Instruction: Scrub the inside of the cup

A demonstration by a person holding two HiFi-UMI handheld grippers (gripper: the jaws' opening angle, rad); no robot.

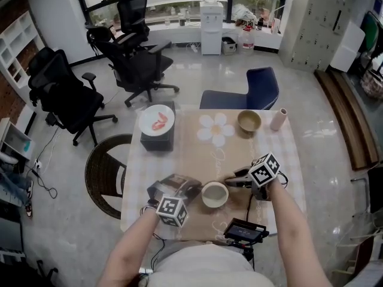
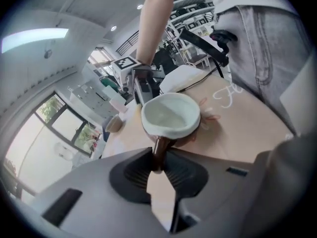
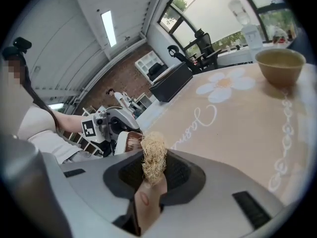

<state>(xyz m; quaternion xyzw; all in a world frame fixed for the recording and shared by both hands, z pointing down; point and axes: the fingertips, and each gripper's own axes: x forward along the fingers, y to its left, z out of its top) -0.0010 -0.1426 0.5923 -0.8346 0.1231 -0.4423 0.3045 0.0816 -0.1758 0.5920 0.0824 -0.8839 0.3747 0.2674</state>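
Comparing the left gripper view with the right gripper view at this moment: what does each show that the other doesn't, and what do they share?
Only the left gripper view: the open white inside of the cup, with its brown handle pinched in the left tongs. Only the right gripper view: the fibrous scrubber clamped in the right tongs, and the black box farther along the table. Both: the beige mat and the cup itself, though the right gripper view catches only part of it beyond the scrubber.
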